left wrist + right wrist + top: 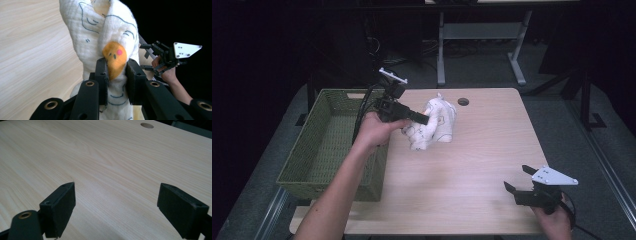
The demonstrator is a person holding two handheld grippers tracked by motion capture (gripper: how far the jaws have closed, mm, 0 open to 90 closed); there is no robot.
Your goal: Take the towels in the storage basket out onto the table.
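While clamped at orange patch between jaws of left hand-held gripper (117, 75), white plush toy (434, 125) sits mid-desk, long axis running away from that gripper, toward far right. Green woven basket (332, 145) just left of toy, touching desk (462, 170) edge; likely destination, left hand nearer. Right hand-held gripper (519, 180) well apart at near right corner, jaws spread, holding nothing. Toy's underside hidden; whether lifted or resting, cannot tell.

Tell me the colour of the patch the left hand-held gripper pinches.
Orange patch with a pink dot; left gripper view.
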